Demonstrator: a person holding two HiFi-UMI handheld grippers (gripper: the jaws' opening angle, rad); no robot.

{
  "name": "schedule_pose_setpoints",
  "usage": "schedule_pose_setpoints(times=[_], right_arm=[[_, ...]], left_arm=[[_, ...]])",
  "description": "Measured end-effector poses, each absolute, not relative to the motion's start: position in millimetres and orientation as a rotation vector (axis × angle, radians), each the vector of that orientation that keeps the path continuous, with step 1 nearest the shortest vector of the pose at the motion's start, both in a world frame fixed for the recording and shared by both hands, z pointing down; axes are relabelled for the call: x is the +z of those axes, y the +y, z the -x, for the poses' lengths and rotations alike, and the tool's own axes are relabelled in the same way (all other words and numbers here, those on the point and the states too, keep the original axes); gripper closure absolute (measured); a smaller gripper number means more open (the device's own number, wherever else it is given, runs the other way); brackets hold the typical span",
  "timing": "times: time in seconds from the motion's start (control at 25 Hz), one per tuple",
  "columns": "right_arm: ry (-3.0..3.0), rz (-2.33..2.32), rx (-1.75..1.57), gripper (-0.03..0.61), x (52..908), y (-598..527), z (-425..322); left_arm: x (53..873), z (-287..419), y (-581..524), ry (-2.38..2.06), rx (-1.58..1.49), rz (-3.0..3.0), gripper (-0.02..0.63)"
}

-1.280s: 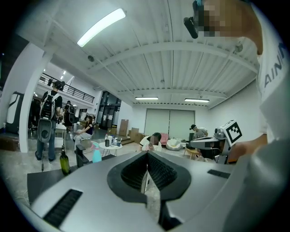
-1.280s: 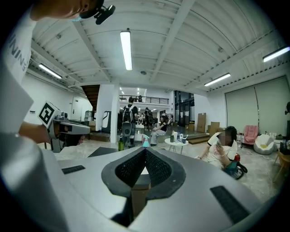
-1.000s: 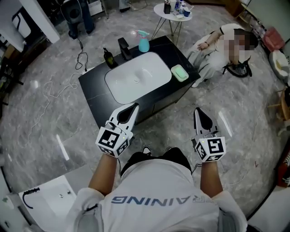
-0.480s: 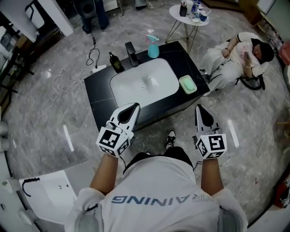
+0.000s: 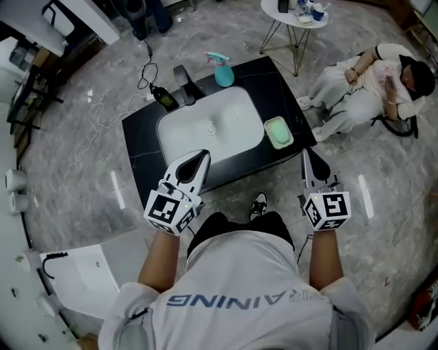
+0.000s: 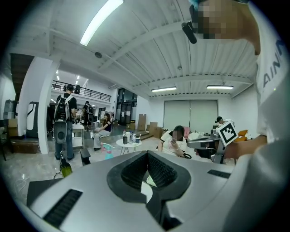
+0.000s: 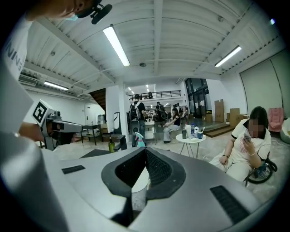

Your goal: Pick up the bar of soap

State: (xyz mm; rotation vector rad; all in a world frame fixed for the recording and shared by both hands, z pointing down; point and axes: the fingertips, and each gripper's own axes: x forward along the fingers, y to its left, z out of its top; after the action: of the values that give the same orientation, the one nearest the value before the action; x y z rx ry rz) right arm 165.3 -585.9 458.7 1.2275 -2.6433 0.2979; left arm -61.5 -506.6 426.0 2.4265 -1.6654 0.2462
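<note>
Bench: a black rectangular bench (image 5: pixel 140 147) with a white oval basin (image 5: pixel 233 109) set in its top stood on the grey marbled floor, just beyond the person holding the tongs.
Soap: the pale green, rounded-rectangular bar of soap (image 5: pixel 278 131) lay on the right part of the bench, just right of the basin and close to the bench's right edge.
Far side: a black tap (image 5: pixel 185 82) stood behind the basin, with a dark glass bottle (image 5: pixel 163 98) to its left and a teal spray bottle (image 5: pixel 220 70) to its right.
Left tongs: the left tongs (image 5: pixel 203 155) were closed on nothing, held at the near side of the bench, in front of the basin and well apart from the soap.
Right tongs: the right tongs (image 5: pixel 306 152) were closed and empty, held by the near right corner of the bench, near the soap but not touching it.
Background: a seated person in light clothes (image 5: pixel 363 82) was at the far right, near a round white side table (image 5: pixel 294 15).
</note>
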Motion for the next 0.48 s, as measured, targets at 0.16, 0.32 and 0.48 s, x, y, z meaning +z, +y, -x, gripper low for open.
schedule_pose_setpoints(times=[0.16,0.32,0.48], right_arm=[[-2.627,-1.156,0.313,0.563,475.7,-596.0,-155.8],[-2.659,-1.044,0.318,0.561,479.2,-597.7,-141.1],[-2.600,-0.999,0.293,0.560,489.2,-606.3,-129.2]], left_arm=[[439.0,63.2,-513.6,-1.688,0.243,-2.368,0.606],[446.6,69.3,-518.1,-1.679,0.227,-2.352,0.606],[465.2,79.1,-518.2,-1.646,0.242,-2.331,0.606]])
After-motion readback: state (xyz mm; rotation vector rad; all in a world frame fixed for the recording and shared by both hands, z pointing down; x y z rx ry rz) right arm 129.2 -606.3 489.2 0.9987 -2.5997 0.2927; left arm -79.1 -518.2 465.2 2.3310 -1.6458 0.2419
